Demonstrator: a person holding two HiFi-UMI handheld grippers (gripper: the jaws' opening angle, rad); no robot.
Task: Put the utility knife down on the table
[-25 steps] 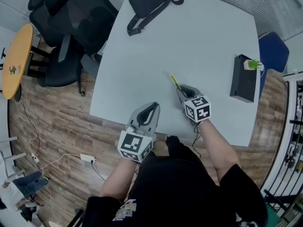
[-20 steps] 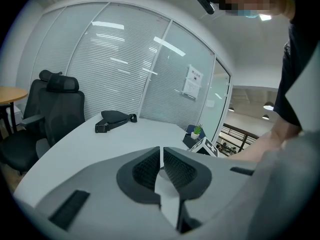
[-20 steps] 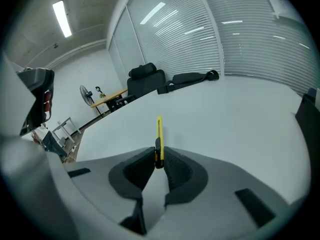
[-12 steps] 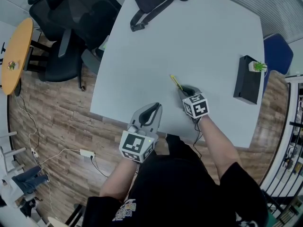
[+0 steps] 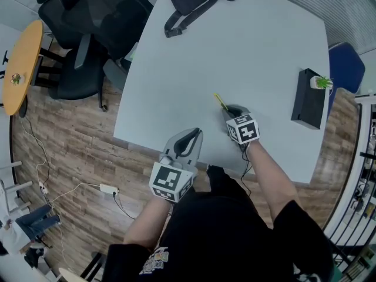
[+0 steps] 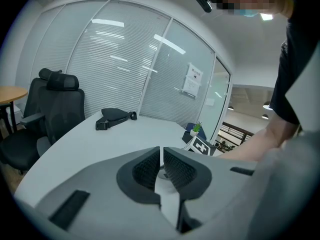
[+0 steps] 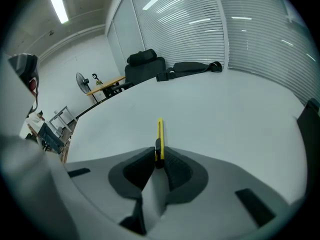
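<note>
My right gripper (image 7: 159, 156) pinches the utility knife (image 7: 160, 131) by its near end (I'd guess light, stiff, slick); my left gripper (image 6: 161, 159) sits closed, empty.

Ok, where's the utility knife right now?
The utility knife is clamped in the right gripper, sticking out forward over the white table, to the right of the left gripper.
</note>
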